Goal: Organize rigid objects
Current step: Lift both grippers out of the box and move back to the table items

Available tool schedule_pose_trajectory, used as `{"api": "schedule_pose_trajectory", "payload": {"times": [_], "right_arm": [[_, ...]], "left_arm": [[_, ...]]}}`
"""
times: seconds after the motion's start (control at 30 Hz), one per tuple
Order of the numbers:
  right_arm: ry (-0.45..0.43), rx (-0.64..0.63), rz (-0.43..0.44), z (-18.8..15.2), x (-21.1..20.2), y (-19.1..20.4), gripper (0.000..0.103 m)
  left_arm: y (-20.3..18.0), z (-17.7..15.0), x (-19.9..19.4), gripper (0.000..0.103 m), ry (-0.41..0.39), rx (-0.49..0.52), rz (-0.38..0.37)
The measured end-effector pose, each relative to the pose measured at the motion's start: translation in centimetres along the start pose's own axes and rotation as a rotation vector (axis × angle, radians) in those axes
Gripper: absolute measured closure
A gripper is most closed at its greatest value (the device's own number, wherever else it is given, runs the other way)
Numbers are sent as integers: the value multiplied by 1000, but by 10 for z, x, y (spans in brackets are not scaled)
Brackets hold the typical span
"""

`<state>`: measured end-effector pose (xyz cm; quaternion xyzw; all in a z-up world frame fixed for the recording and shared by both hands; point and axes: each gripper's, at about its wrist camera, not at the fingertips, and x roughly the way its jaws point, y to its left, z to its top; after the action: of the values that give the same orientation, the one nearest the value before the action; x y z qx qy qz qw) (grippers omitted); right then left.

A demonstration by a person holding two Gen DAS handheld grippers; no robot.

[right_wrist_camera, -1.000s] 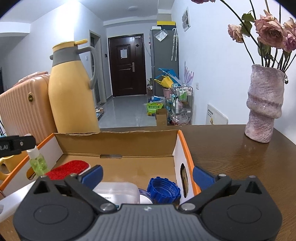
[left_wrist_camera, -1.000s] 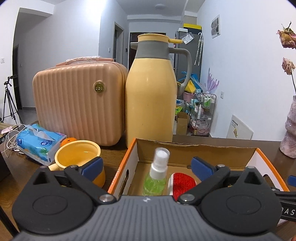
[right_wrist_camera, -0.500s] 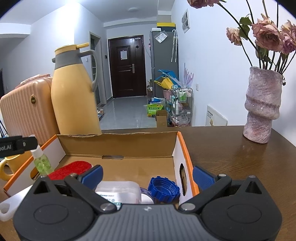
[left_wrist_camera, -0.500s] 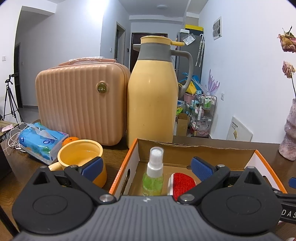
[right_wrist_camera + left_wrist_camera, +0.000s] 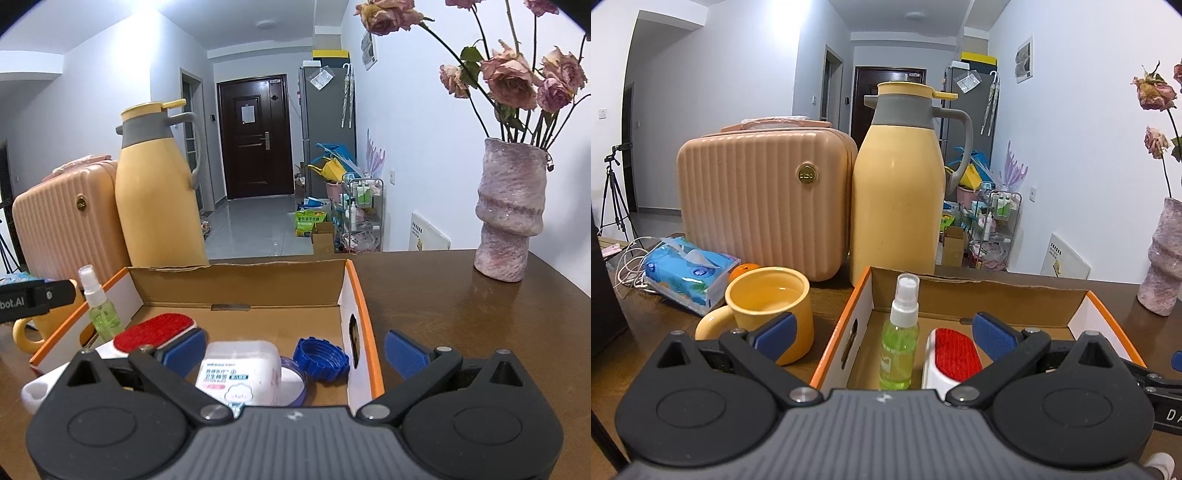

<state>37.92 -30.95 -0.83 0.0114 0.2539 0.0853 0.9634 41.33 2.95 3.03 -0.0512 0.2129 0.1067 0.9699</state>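
An orange-edged cardboard box [image 5: 975, 295] [image 5: 236, 288] lies open on the wooden table. Inside stand a green spray bottle [image 5: 900, 339] [image 5: 99, 314], a red-and-white brush [image 5: 951, 356] [image 5: 151, 330], a white plastic container [image 5: 240, 373] and a blue lid [image 5: 321, 360]. My left gripper [image 5: 882, 334] is open just in front of the box's near left corner, with nothing held. My right gripper [image 5: 295, 350] is open over the box's near right corner, with nothing held. A yellow mug [image 5: 768, 310] stands left of the box.
A yellow thermos jug [image 5: 897, 192] [image 5: 159, 199] and a peach ribbed case [image 5: 757, 199] stand behind the box. A blue tissue pack [image 5: 687, 269] and white cables lie at the left. A pink vase [image 5: 509, 210] with dried roses stands at the right.
Both grippers have pulled back and risen a little from the box, so more of its inside shows. Both stay open. Nothing in the box has moved.
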Motion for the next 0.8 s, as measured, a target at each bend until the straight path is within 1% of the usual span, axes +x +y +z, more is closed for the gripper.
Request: {"api": "schedule_pose_trajectory", "payload": {"times": [0.4, 0.8], "right_arm": [[-17, -3, 1, -16, -46, -9, 0], [0, -19, -1, -41, -84, -21, 0]], "left_arm": [[3, -17, -43, 0, 0, 6, -14], [2, -38, -87, 0, 3, 10, -38]]}}
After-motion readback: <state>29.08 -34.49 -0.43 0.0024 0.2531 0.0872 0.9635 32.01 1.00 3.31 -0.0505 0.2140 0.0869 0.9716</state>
